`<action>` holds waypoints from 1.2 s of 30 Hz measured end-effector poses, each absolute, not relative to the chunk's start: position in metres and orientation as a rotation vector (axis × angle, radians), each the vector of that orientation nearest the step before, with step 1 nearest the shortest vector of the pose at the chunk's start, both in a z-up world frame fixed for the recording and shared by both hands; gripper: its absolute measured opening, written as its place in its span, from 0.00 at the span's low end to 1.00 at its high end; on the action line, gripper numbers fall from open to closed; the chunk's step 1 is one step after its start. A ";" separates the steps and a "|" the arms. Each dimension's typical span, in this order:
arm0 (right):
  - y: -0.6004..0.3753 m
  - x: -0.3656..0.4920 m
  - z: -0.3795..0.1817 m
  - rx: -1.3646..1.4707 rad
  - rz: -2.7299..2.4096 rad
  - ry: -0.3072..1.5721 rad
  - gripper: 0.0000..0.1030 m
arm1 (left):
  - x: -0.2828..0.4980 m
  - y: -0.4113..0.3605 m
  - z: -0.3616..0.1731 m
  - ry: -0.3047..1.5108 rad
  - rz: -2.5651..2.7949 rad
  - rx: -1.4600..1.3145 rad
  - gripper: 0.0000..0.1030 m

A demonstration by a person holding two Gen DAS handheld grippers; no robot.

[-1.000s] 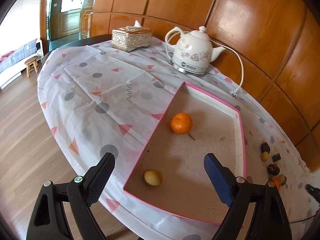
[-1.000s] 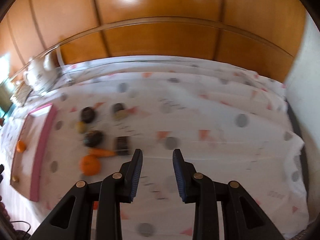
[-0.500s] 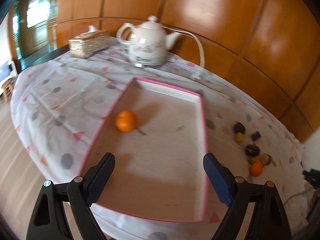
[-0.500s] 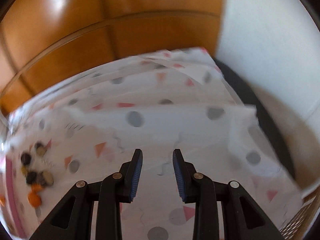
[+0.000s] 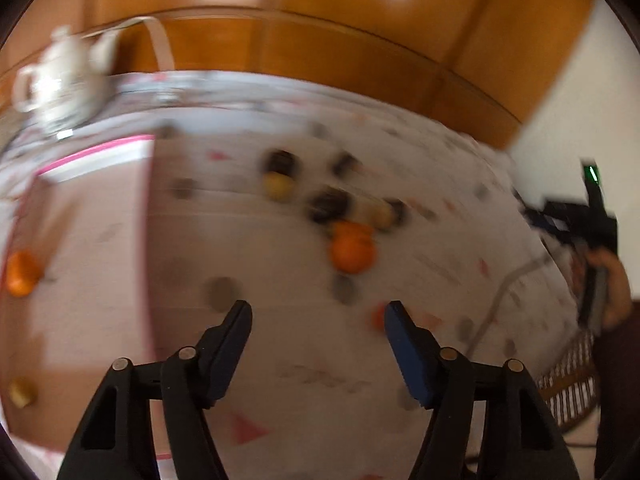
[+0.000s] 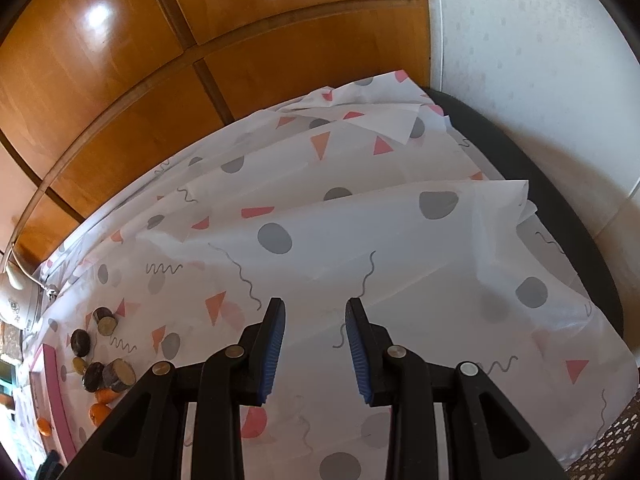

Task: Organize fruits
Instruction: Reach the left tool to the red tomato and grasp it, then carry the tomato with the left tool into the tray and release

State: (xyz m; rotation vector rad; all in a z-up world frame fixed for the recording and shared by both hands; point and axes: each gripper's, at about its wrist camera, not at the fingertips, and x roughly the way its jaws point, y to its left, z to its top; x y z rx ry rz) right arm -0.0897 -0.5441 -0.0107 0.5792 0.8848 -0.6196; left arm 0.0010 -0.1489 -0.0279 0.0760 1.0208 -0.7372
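Now, through your left wrist camera, everything is smeared with motion; your left gripper [image 5: 318, 316] points down at the patterned tablecloth [image 5: 280, 264], its jaws have just been closing, and they stand apart with nothing between them; beyond the right finger lies an orange [image 5: 352, 254], touching a second orange piece behind it, and past those sits a blurred huddle of dark and yellowish fruit pieces [image 5: 328, 196]; well left of the left finger lies the pink-rimmed tray [image 5: 96, 152], with a tangerine [image 5: 20, 274] on its floor and a small yellow-brown fruit [image 5: 20, 392] nearer you; a white teapot [image 5: 60, 80] stands beyond the tray; at the far right a hand [image 5: 612, 292] holds your other gripper.

Through your right wrist camera, your right gripper [image 6: 315, 308] hangs over bare folded tablecloth [image 6: 360, 240], its blue pads [image 6: 274, 344] a narrow gap apart, clamped on nothing; the fruit sits far off to the left of the left finger: dark cut pieces [image 6: 114, 374] and oranges [image 6: 100, 412] just beside the tray's pink rim [image 6: 54, 380].
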 end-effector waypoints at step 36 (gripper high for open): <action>-0.546 -0.084 -0.024 0.568 -0.643 0.970 0.31 | 0.013 -0.148 -0.046 1.074 -0.713 -0.039 0.30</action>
